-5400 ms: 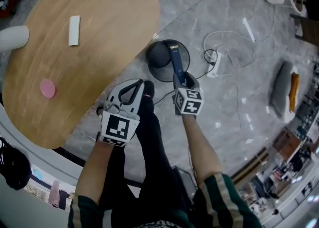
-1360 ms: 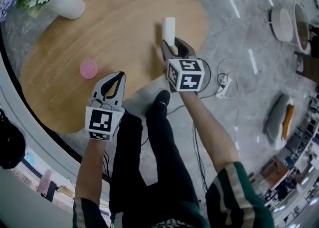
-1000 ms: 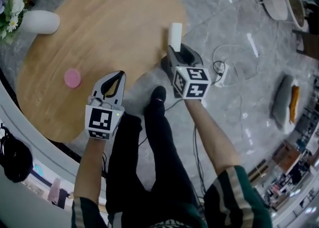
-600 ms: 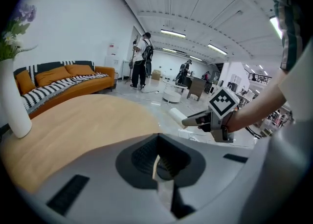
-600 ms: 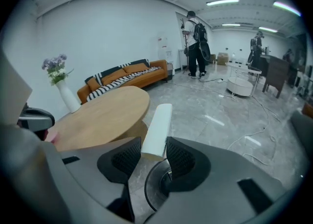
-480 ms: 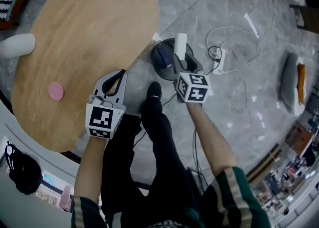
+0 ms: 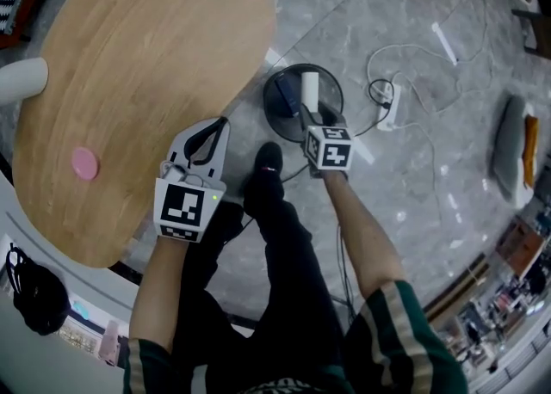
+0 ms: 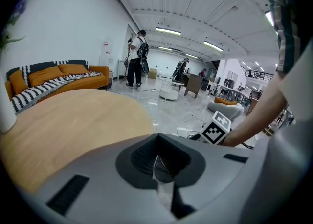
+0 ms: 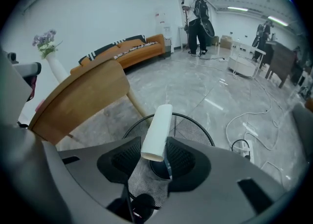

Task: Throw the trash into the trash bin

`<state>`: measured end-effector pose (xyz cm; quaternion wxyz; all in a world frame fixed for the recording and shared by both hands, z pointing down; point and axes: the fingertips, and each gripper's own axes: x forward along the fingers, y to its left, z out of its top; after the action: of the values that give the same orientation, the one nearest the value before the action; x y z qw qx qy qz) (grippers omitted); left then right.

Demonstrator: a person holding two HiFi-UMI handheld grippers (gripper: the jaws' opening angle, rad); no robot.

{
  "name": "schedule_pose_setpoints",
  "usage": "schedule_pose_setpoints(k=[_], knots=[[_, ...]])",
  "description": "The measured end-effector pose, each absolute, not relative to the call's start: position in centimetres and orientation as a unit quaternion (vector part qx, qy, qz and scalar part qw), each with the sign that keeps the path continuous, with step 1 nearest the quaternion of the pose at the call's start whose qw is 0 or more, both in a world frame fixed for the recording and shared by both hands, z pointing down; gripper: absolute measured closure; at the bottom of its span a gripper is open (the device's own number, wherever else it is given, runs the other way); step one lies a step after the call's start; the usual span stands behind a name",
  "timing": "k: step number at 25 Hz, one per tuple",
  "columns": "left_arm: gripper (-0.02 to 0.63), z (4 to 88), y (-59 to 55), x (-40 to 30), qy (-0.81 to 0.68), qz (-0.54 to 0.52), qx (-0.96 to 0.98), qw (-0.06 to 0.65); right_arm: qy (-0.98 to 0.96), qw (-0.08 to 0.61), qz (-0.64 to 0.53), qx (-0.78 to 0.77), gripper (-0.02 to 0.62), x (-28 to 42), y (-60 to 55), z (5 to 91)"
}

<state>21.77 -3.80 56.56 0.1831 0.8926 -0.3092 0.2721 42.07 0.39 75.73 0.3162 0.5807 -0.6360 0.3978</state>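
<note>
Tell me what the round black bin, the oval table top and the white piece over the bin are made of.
Round black bin: probably metal wire mesh; see-through grid walls. Oval table top: wood or veneer, matte, straight grain lines. White tube-like piece: smooth, matte; paper or plastic, unclear which.

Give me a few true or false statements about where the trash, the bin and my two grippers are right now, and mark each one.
1. The right gripper is shut on the white tube. True.
2. The white tube lies at the bottom of the trash bin. False: it is held above the bin's opening, clamped in the right gripper.
3. The left gripper holds the pink disc. False: its jaws are together with nothing between them, and the pink disc lies on the wooden table.
4. The trash bin stands on the floor beside the wooden table. True.
</note>
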Motion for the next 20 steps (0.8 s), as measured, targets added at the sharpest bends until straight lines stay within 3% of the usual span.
schedule_pose_setpoints(k=[10,17,19,20], knots=[[0.606,58.2,-4.4,20.3,-0.321,0.272,0.886,0.195,-0.618,0.362,0.408,0.566,0.415,42.5,1.5,79.9],[0.606,56.4,-4.1,18.2,-0.334,0.27,0.88,0.204,-0.621,0.374,0.389,0.569,0.411,41.6,1.0,76.9],[0.606,55.6,-3.5,17.3,-0.342,0.267,0.877,0.208,-0.625,0.377,0.383,0.566,0.443,41.1,1.1,75.6],[0.606,55.1,-3.4,16.8,-0.346,0.265,0.875,0.209,-0.628,0.382,0.377,0.563,0.494,40.8,1.2,75.0]])
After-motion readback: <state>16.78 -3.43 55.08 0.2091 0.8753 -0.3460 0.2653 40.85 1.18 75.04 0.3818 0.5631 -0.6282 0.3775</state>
